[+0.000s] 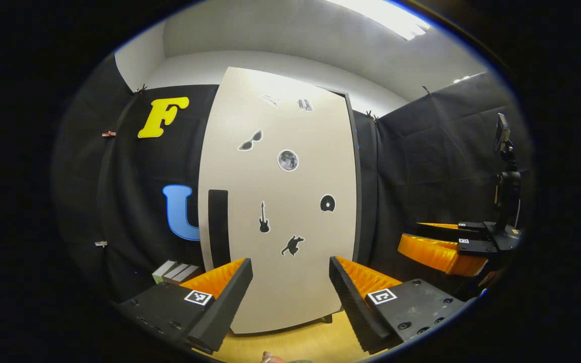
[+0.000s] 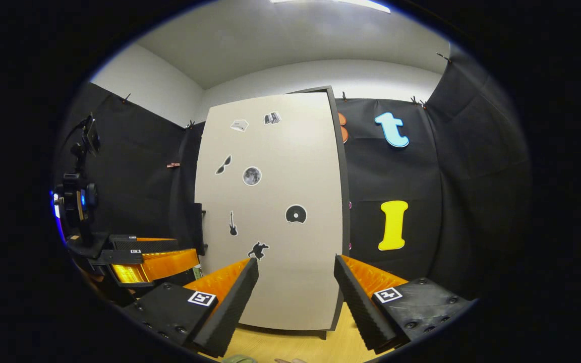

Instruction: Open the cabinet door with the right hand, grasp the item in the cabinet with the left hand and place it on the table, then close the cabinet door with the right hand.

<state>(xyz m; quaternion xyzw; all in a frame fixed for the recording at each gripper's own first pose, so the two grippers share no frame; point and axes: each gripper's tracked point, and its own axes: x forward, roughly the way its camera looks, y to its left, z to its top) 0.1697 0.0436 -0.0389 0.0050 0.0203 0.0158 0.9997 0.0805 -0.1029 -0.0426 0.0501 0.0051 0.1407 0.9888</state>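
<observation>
Beige cabinet door (image 1: 280, 201) stands shut; left gripper (image 1: 290, 297) and right gripper (image 2: 295, 297) gape before it, apart.

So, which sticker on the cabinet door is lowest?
The leaping animal silhouette, at the bottom of the cabinet door. It sits below the guitar and the disc.

A few flat boxes (image 1: 177, 272) lie low by the black cloth wall (image 1: 119, 201), under a white ceiling with a bright light panel (image 1: 381, 17).
</observation>
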